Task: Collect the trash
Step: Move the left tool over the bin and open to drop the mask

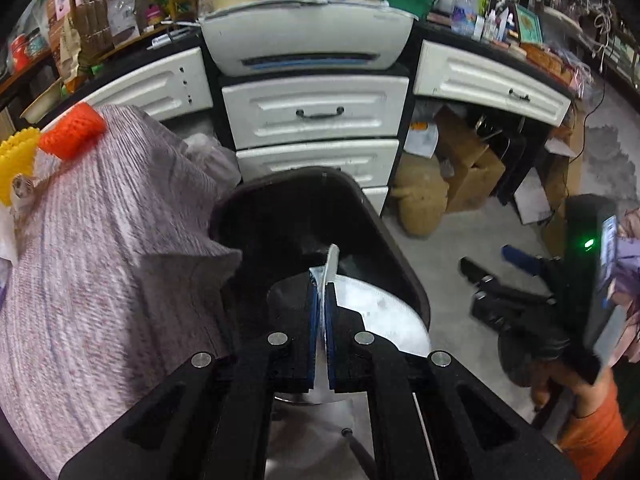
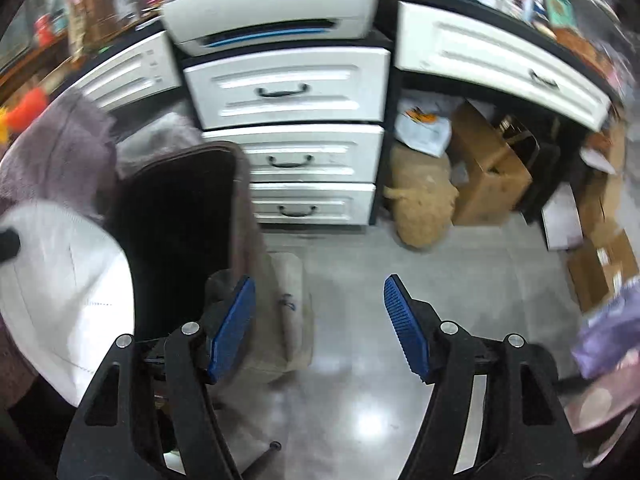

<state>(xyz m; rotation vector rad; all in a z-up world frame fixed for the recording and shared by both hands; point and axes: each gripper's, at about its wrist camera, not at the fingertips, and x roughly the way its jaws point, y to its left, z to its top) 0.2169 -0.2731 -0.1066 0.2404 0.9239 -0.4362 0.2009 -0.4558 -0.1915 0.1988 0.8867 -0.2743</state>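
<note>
My left gripper [image 1: 322,304] is shut on the edge of a flat white paper-like piece of trash [image 1: 380,316]. It holds it over the rim of a black bin [image 1: 384,232] that stands against a cloth-covered table. The right wrist view shows the same white piece [image 2: 60,292] at the far left, beside the dark mouth of the bin [image 2: 240,184]. My right gripper [image 2: 318,320] is open with nothing between its blue pads [image 2: 232,328], above bare grey floor to the right of the bin. The right gripper [image 1: 492,268] also shows in the left wrist view, held by a hand in an orange sleeve [image 1: 596,428].
A mauve cloth [image 1: 100,240] covers the table at left, with orange [image 1: 74,136] and yellow [image 1: 16,160] plastic things on it. White drawers [image 2: 288,88] under a printer [image 1: 308,40] stand behind. Cardboard boxes [image 2: 492,168] and a burlap sack [image 2: 420,200] sit under the desk.
</note>
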